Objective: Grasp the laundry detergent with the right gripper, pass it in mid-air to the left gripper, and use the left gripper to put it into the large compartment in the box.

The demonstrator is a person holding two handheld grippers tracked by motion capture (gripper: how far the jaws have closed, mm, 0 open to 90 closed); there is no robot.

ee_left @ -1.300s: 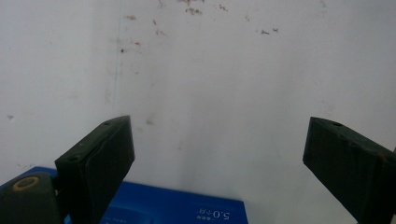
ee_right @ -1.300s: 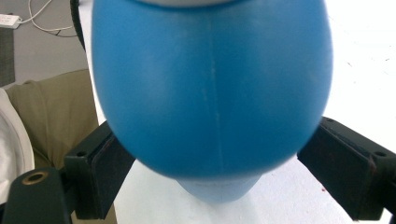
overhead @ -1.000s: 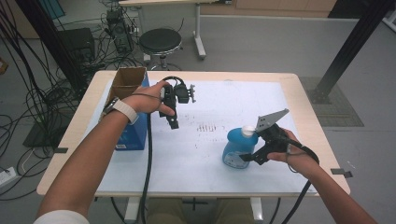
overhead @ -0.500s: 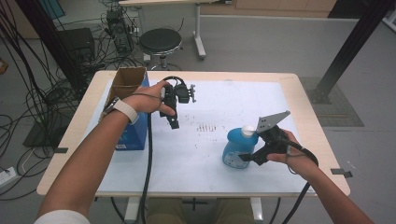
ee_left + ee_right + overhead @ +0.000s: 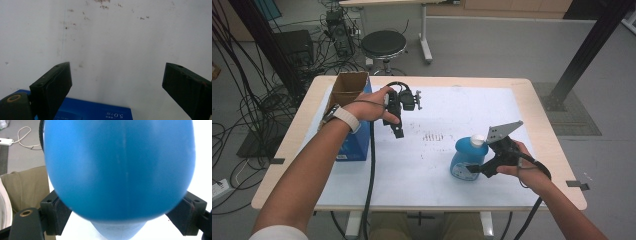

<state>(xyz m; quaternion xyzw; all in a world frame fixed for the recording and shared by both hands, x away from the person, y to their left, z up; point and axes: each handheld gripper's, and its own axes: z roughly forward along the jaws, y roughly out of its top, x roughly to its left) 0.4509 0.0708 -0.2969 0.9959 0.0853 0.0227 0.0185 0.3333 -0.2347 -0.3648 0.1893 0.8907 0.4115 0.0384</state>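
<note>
Blue bottle [image 5: 120,170] between right jaws.

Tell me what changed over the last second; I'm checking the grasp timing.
The right gripper has just been closing its jaws around the blue plastic bottle with a white cap, which stands between them. The bottle, left gripper and blue cardboard box stayed put.

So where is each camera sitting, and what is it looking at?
High view: above the table's near side, looking forward and down; both forearms and the right gripper show.
Left gripper view: on the left gripper, looking at the white table sheet; its jaws stand apart.
Right gripper view: on the right gripper, jaws closing around the round blue plastic bottle.
Shared: high and right gripper views show the bottle.
</note>
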